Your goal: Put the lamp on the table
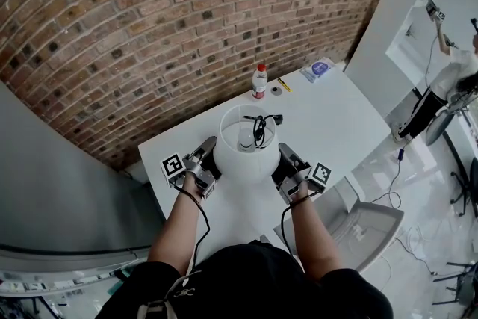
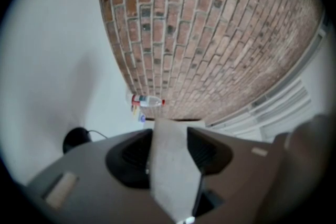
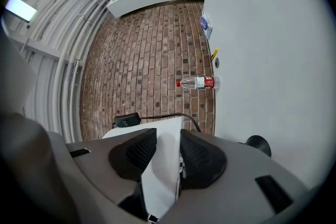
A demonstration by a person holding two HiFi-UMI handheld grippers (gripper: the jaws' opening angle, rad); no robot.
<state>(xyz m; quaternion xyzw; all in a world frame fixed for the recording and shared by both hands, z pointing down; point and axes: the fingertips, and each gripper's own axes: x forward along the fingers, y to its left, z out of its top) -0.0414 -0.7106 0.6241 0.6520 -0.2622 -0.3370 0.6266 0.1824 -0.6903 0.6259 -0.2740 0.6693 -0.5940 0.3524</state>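
Observation:
A lamp with a white drum shade [image 1: 246, 153] hangs over the near half of the white table [image 1: 336, 123]. Its black cord and switch [image 1: 260, 129] lie coiled in the shade's open top. My left gripper [image 1: 203, 160] is shut on the shade's left wall, and my right gripper [image 1: 290, 164] is shut on its right wall. In the left gripper view the jaws [image 2: 169, 152] pinch the shade's thin wall [image 2: 170, 176]. The right gripper view shows that gripper [image 3: 168, 152] pinching the white wall [image 3: 163, 176] the same way. The lamp's black round foot [image 2: 76, 139] [image 3: 258, 144] shows low down; whether it touches the table is unclear.
At the table's far end stand a clear bottle with a red label [image 1: 259, 81], a small ring [image 1: 276, 90], a yellow pen [image 1: 284, 84] and a blue-white packet [image 1: 319, 69]. A brick wall [image 1: 187, 26] rises behind. A grey chair [image 1: 366, 224] stands at the near right.

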